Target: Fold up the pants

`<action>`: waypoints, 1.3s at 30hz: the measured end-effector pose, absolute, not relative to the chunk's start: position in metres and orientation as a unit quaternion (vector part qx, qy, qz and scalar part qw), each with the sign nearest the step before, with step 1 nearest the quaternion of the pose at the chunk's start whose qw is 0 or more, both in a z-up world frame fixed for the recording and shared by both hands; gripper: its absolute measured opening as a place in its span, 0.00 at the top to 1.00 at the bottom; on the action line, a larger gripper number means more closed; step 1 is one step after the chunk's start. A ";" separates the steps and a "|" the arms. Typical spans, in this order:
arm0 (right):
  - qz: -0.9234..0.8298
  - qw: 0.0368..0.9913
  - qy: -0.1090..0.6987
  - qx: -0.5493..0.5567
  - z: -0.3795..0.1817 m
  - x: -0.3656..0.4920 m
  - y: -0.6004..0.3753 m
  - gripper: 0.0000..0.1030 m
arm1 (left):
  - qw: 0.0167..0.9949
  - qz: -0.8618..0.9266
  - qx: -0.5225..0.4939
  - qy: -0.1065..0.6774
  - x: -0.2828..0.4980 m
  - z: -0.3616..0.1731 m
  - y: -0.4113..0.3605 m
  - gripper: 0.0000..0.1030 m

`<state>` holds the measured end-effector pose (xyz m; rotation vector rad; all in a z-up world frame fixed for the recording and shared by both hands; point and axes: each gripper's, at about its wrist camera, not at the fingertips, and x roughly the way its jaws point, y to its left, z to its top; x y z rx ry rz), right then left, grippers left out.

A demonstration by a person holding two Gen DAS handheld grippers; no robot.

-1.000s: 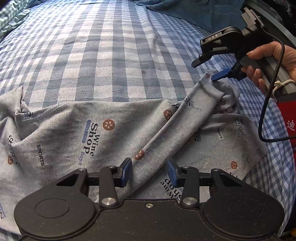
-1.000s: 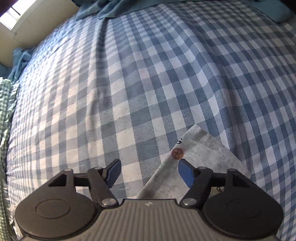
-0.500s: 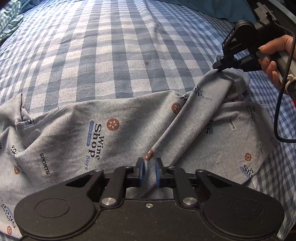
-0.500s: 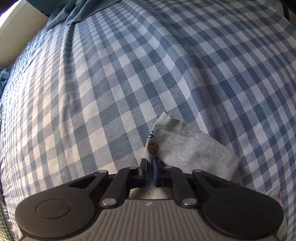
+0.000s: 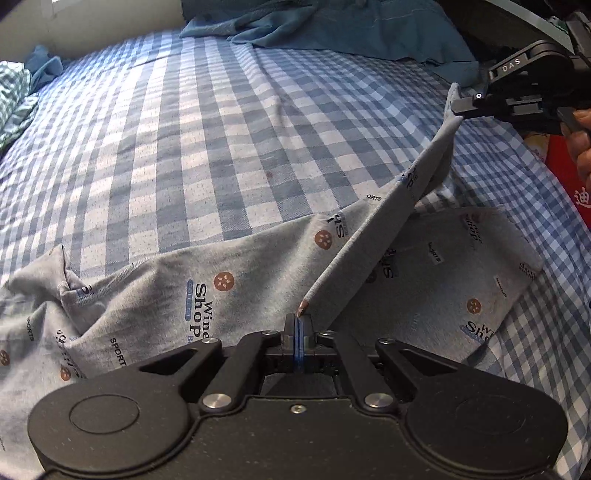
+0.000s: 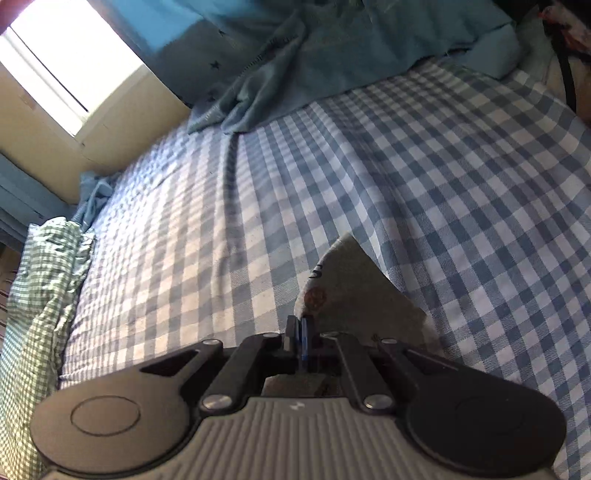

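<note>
Pants (image 5: 229,291) pinched in both grippers' closed jaws

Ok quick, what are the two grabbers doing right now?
Left gripper: closed, pinching the fold of the grey pants.
Right gripper: closed, holding the pants' leg end up off the checked bedsheet.

Ahead of the left tongs (image 5: 298,325): checked bed sheet (image 5: 207,140) bare, wide open run. Far end blocked by a crumpled teal blanket (image 5: 332,26). Far left edge: green-checked bundle (image 6: 44,280). Pants (image 5: 155,295) cover the bed either side of the left tongs; one fold stretched taut, diagonal, up to the right tongs (image 5: 456,107), a barrier across the right.
</note>
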<state>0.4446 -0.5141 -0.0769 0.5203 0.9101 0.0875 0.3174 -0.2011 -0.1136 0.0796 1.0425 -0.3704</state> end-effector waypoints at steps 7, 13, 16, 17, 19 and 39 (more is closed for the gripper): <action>-0.010 0.851 0.418 0.318 -0.080 0.354 -0.558 0.99 | 0.853 -0.197 0.071 0.477 0.277 -0.107 -0.210 1.00; -0.074 0.807 0.469 0.352 -0.139 0.310 -0.582 0.99 | 0.837 -0.201 0.086 0.501 0.262 -0.126 -0.220 1.00; -0.078 0.800 0.474 0.359 -0.150 0.298 -0.583 0.99 | 0.834 -0.201 0.096 0.504 0.258 -0.129 -0.220 1.00; -0.075 0.799 0.475 0.360 -0.152 0.295 -0.583 0.99 | 0.834 -0.200 0.097 0.505 0.257 -0.131 -0.221 1.00; -0.074 0.799 0.477 0.360 -0.153 0.296 -0.583 0.93 | 0.834 -0.197 0.096 0.506 0.256 -0.131 -0.221 1.00; -0.099 0.857 0.424 0.274 -0.118 0.328 -0.605 0.96 | 0.846 -0.190 0.077 0.492 0.254 -0.114 -0.230 1.00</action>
